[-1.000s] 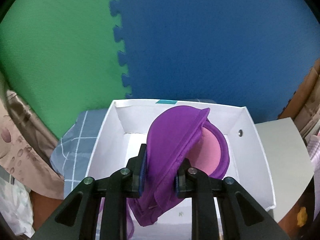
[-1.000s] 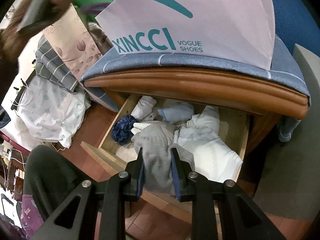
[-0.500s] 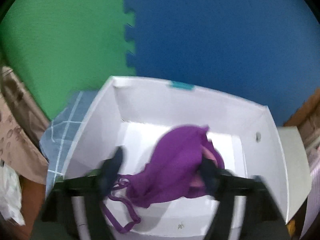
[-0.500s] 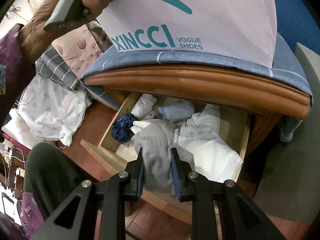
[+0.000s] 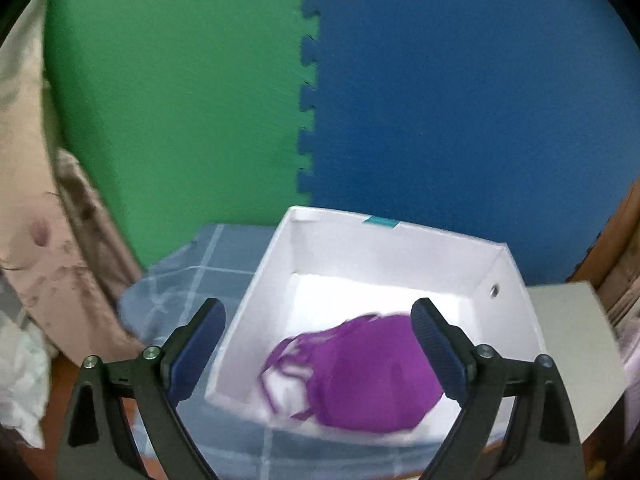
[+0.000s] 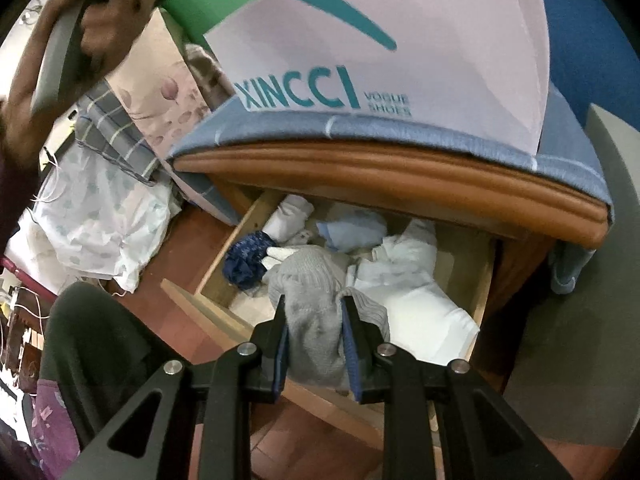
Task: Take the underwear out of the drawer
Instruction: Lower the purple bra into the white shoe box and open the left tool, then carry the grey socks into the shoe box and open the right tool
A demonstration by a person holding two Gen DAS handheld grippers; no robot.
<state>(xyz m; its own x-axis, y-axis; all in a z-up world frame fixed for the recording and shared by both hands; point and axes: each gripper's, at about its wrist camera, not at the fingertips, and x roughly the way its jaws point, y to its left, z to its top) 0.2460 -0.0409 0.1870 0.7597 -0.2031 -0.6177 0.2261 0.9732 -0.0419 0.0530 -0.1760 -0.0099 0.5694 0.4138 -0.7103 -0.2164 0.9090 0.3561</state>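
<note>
In the left wrist view a purple bra (image 5: 360, 372) lies inside a white shoe box (image 5: 260, 304). My left gripper (image 5: 316, 320) is wide open and empty above the box's near side. In the right wrist view my right gripper (image 6: 314, 316) is shut on a grey knitted garment (image 6: 312, 300) over the front of the open wooden drawer (image 6: 224, 320). The drawer holds white underwear (image 6: 416, 296), a pale blue piece (image 6: 352, 232), a dark blue piece (image 6: 244, 256) and a white roll (image 6: 288, 216).
The box stands on a blue checked cloth (image 5: 192, 292) over the wooden cabinet top (image 6: 400, 172). Green (image 5: 180, 100) and blue (image 5: 460, 100) foam mats stand behind. Bedding (image 6: 96, 216) lies left of the drawer. The person's leg (image 6: 92, 344) is at the lower left.
My left gripper opened and let go of the purple bra, which dropped into the white box. The gripper then drew back and to the left. My right gripper stayed shut on the grey garment.
</note>
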